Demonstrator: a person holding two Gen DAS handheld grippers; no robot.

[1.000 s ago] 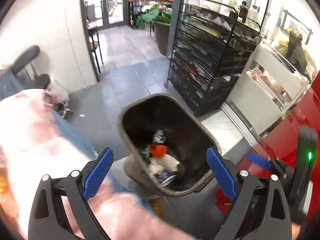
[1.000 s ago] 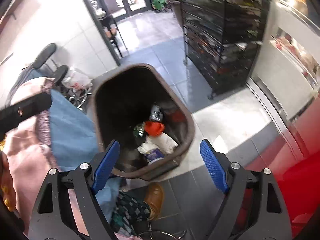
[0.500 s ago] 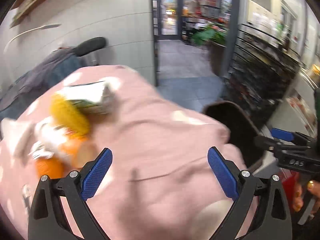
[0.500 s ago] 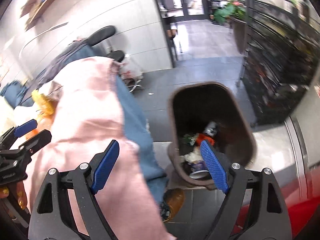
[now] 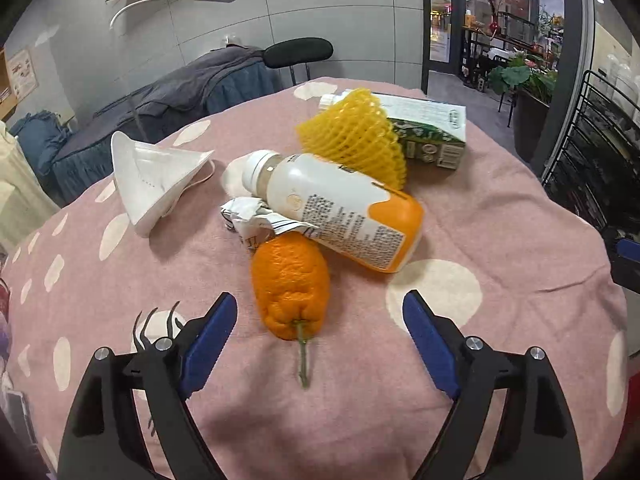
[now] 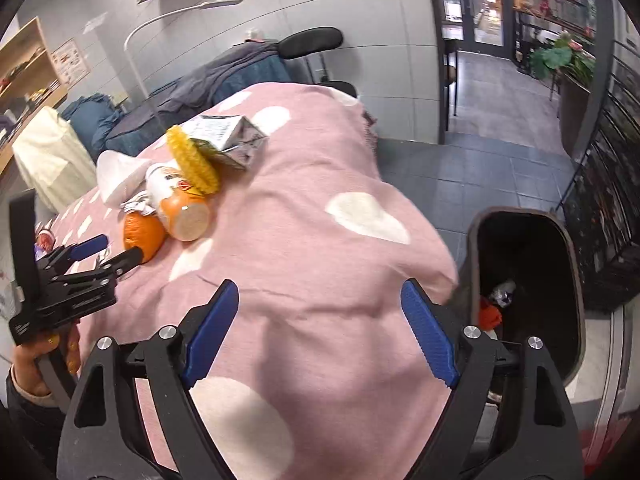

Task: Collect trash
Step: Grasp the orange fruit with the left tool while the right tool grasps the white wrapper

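Observation:
Trash lies on a pink dotted tablecloth [image 5: 500, 216]: an orange citrus fruit [image 5: 290, 284], a white and orange bottle [image 5: 340, 208], a crumpled wrapper [image 5: 252, 220], a yellow foam net [image 5: 356, 136], a green and white carton [image 5: 432, 132] and a white face mask [image 5: 156, 180]. My left gripper [image 5: 320, 332] is open and empty, just in front of the fruit; it also shows in the right wrist view [image 6: 104, 250]. My right gripper [image 6: 320, 328] is open and empty over the cloth's near edge. A brown bin [image 6: 532, 280] with trash inside stands on the floor to the right.
A black wire rack [image 6: 608, 216] stands behind the bin. A black chair [image 5: 298, 54] and a grey-blue covered table [image 5: 168, 104] stand beyond the pink table. A potted plant [image 5: 524, 80] is near the glass door.
Both grippers swung left, away from the bin, to face the pink table. The left one now sits close to the trash pile, in front of the citrus fruit. Both stayed open.

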